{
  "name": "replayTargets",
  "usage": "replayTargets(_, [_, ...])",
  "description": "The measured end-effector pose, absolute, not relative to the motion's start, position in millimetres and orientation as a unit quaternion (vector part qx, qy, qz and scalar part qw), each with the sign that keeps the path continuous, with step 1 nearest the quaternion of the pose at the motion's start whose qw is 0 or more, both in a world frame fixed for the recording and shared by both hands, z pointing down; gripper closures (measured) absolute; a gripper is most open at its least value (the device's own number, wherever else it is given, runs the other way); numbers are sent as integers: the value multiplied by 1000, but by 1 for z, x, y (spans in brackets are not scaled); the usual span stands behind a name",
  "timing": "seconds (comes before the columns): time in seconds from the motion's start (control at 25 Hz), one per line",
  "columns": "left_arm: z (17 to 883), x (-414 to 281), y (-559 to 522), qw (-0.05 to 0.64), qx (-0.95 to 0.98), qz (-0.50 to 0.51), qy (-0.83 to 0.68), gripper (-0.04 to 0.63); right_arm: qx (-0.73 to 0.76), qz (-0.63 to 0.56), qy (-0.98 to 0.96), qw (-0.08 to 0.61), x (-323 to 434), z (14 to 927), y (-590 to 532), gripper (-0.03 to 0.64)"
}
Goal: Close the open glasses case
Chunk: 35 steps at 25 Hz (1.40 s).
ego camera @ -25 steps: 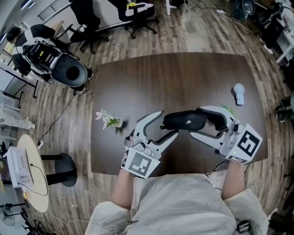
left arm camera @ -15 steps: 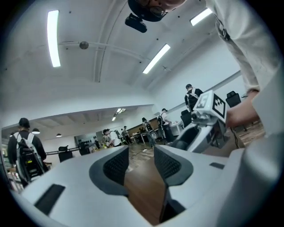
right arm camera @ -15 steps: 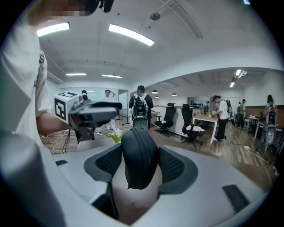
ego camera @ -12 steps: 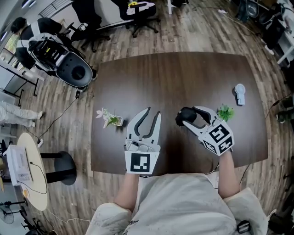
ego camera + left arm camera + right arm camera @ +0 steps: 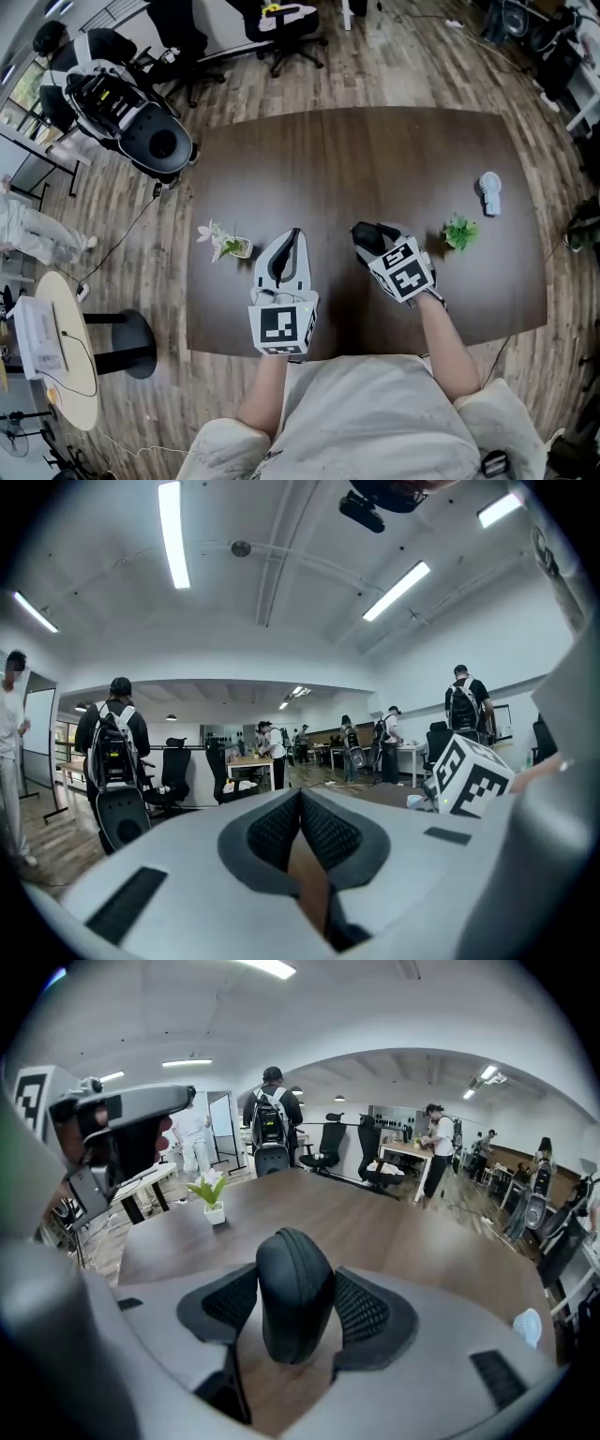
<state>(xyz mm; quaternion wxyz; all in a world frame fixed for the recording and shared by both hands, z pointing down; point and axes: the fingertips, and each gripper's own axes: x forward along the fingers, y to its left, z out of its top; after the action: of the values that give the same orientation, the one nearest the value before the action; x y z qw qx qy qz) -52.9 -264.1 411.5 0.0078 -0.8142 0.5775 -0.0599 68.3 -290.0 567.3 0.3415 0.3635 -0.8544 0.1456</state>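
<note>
"Glasses case [image 5: 295,1293], where is it?"

"Pinched between the pads of my right gripper [image 5: 294,1321], long axis on end, above the table [image 5: 394,1218]. It looks already shut. My left gripper [image 5: 302,832] has just closed, empty, beside it."

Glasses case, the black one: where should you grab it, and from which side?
Pinch its two broad faces, coming in at the thin seamed edge. The glasses case is slim and rounded, so those wider sides probably give the most to press on. The right gripper holds it just that way.
</note>
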Motion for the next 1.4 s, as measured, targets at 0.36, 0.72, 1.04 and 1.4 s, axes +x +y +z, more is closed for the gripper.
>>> replayTargets(0.36, [416,-54,-264,7,-808,-55,586,592,297,184,-803,482,63,627,-286,360])
replayTargets(0.72, [412,-65,-264,9,-804,-56,592,592,293,204,-789,500,62,668,-285,362])
replayTargets(1.04, [415,-68,-265,4,-803,-55,593,592,322,221,-815,429,57,642,-288,336])
replayTargets(1.4, [435,-71,-275,-41,-801,-84,591,592,389,222,-839,308,69,552,-302,362])
